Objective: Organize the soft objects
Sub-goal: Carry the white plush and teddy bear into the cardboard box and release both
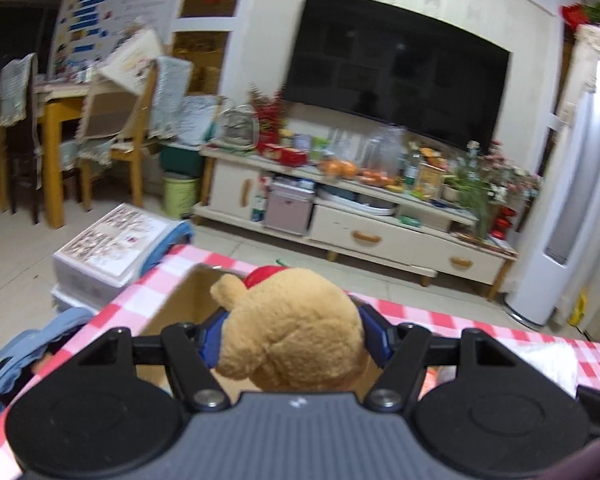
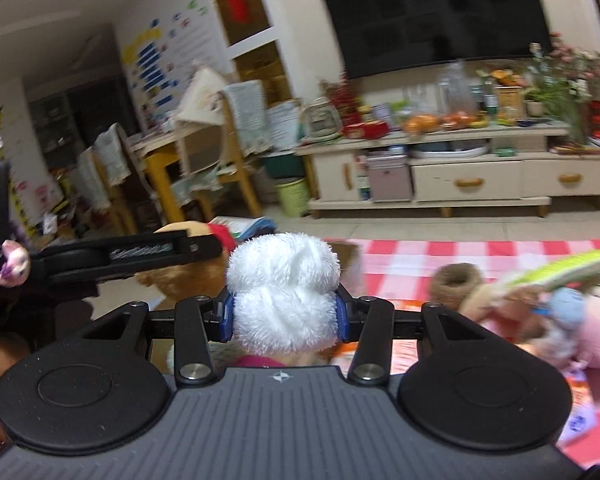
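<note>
Left wrist view puts my left gripper [image 1: 296, 334] clamped on a tan, fuzzy plush bear with a red cap [image 1: 292, 328]; the blue fingers [image 1: 210, 340] press into its sides, part-way open only because the soft body fills the gap. I carry it above an open brown cardboard box [image 1: 180, 304] standing at the far left corner of the desk covered in red-and-white checked cloth [image 1: 440, 316], which I judge to be where the toys go. That gripper tilts gently downward, squared to the box mouth.

My right gripper [image 2: 284, 316] squeezes a white fluffy plush toy [image 2: 284, 288] the same way, fingers [image 2: 342, 318] sunk into the pile, held off the desk and slightly nose-down. Near the right edge of the desk a heap of pink, brown and blue stuffed toys [image 2: 540, 312] waits, well apart from the box. From this side the left gripper appears as a black bar just left of the white toy, so I would drop one at a time.
</note>
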